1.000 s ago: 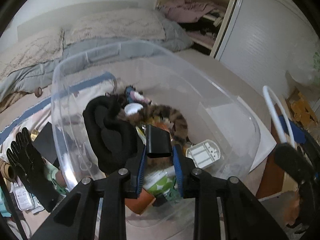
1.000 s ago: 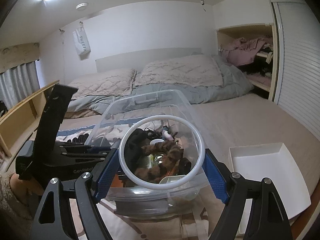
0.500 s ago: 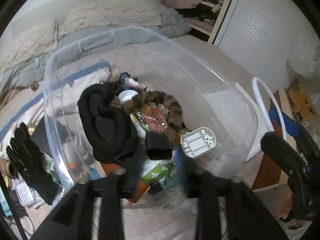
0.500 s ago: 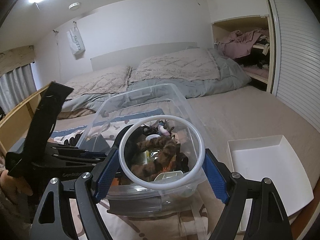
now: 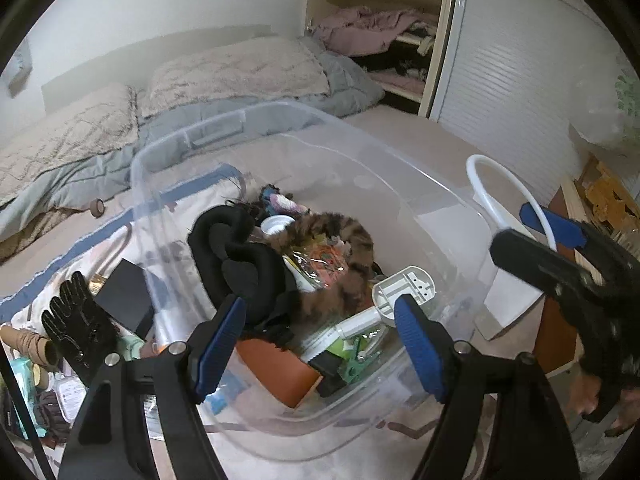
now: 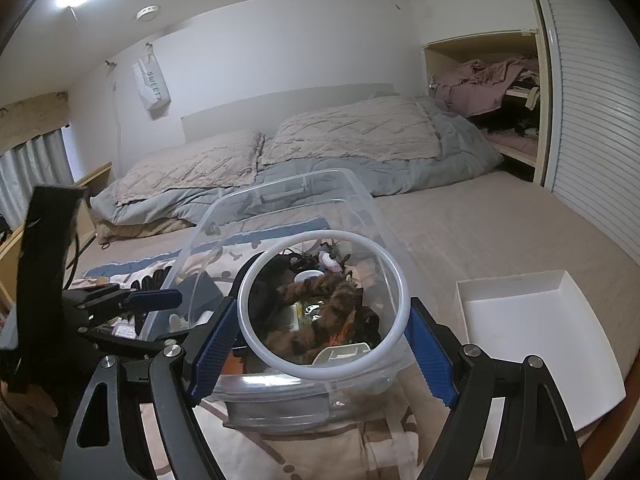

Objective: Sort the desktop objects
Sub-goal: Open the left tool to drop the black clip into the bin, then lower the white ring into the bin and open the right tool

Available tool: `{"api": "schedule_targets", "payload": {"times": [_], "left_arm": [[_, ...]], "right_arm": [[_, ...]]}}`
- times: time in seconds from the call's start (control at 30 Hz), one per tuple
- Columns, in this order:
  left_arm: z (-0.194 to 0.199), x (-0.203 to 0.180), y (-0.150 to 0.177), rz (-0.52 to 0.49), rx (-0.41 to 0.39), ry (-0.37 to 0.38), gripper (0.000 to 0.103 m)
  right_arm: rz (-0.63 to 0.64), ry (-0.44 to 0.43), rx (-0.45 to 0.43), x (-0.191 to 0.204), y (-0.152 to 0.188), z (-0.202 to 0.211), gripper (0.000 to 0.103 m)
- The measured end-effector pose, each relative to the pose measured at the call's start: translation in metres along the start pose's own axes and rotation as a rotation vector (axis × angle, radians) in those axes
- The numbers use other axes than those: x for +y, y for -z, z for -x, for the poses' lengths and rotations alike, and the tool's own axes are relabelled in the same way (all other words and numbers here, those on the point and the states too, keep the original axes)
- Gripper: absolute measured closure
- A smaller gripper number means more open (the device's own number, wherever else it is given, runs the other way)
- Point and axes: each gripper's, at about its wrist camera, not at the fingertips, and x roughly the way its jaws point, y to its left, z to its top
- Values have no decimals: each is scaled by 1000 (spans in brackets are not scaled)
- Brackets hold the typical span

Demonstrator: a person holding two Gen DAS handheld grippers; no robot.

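Both grippers hover over a clear plastic bin (image 5: 280,128) set on a bed. Left gripper (image 5: 320,340) has just been opening its jaws and now stands wide with nothing between the pads, the bin's jumble below it. Right gripper (image 6: 320,340) is spread wide around a white ring (image 6: 324,304), its blue pads pressing the ring's left and right edges.

By the look of it, the ring is light, thin and stiff, likely slick, so a hold across its full width seems apt; squeezing harder could make it pop out.

Inside the bin lie a black cloth bundle (image 5: 240,260), a tabby-striped furry piece (image 5: 340,248) and a small white plastic part (image 5: 404,288).

Only the left wrist view shows the black glove (image 5: 76,320) and other clutter lying outside the bin to the left. Only the right wrist view shows the whole empty white tray (image 6: 532,340) on the bed to the bin's right, plus the ring face-on.
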Motion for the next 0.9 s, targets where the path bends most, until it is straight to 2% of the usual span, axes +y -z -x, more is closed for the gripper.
{"api": "schedule_targets", "payload": {"times": [0.23,0.37,0.57,0.67,0.83,0.9], "left_arm": [[31,39,28,1,-110,-82,26],[45,70,41,39,-155,-114,26],[62,106,56,114,-225,-134,26],[67,119,60,152,-228,-111,26],[76,133,65,166,-255,-121,26],[78,136,69,159,-262,-127,26]], "right_arm": [[-11,-26,79,7,-17,-26,21],[-18,-24,173,14,-23,-55,21],[41,23,303,31,-30,-99,21],[64,60,337,37,-41,-117,21],[17,75,399,40,-67,-144,21],[-13,57,417,41,-77,-153,21]]}}
